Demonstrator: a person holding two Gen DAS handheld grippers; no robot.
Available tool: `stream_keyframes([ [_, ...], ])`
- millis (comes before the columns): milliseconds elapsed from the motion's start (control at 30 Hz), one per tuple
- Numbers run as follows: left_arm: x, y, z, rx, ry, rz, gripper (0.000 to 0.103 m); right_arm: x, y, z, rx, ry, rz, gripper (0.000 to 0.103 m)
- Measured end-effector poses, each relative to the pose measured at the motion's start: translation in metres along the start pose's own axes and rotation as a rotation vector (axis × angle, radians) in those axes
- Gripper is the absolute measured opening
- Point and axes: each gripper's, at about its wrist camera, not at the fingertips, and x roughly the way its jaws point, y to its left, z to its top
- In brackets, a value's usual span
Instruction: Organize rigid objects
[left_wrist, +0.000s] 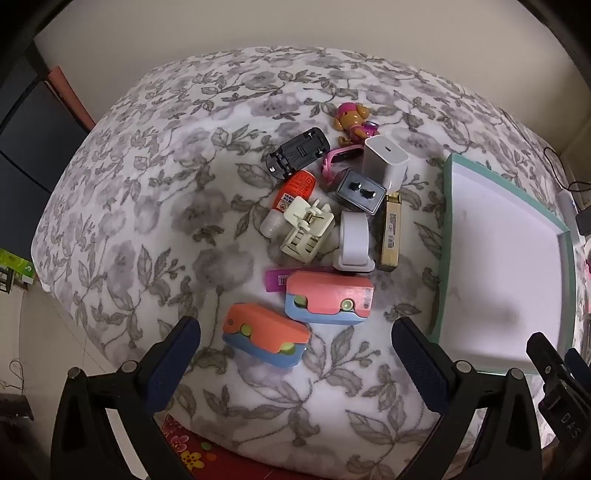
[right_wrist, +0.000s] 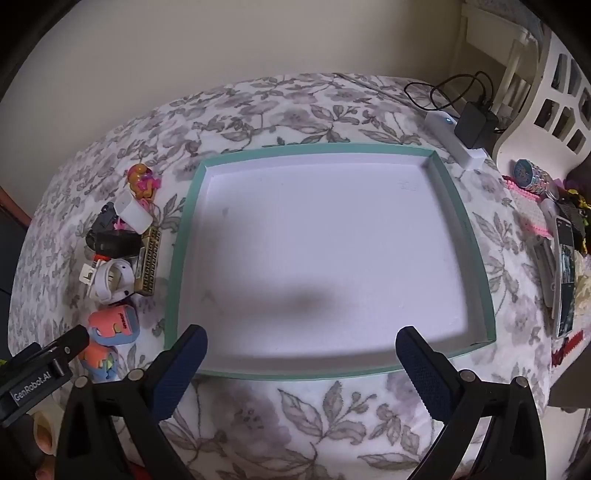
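Left wrist view: a surface under a white cloth printed with grey flowers and leaves (left_wrist: 155, 206), backed by a plain cream wall (left_wrist: 295, 26). The left hand-held gripper (left_wrist: 295, 343) hangs released, jaws wide, over two coral-and-blue plastic cases with green studs (left_wrist: 266, 339), nothing between its pads. Beyond them lies a heap: white cube charger (left_wrist: 386, 160), black plug adapter (left_wrist: 358, 192), orange-labelled white tube (left_wrist: 288, 201), cream folding plug (left_wrist: 308, 230), gold slim box (left_wrist: 390, 230), pink-hatted toy dog figure (left_wrist: 354, 120). Label print is too small to read.

Right wrist view: the right hand-held gripper (right_wrist: 301, 354) is likewise released above a shallow teal-rimmed white tray (right_wrist: 184, 236), just beside the heap. "GenRobot.AI" shows on the left tool. A white power strip (right_wrist: 456, 142) lies far right.
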Motion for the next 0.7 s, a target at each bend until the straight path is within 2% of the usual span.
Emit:
stream_keyframes([
  [700,0.0022,0.0007,-0.0016,0.015,0.006,0.010,0.103,0.0060,0.0018,-0.0018,0.001,0.029,-0.021,0.103],
])
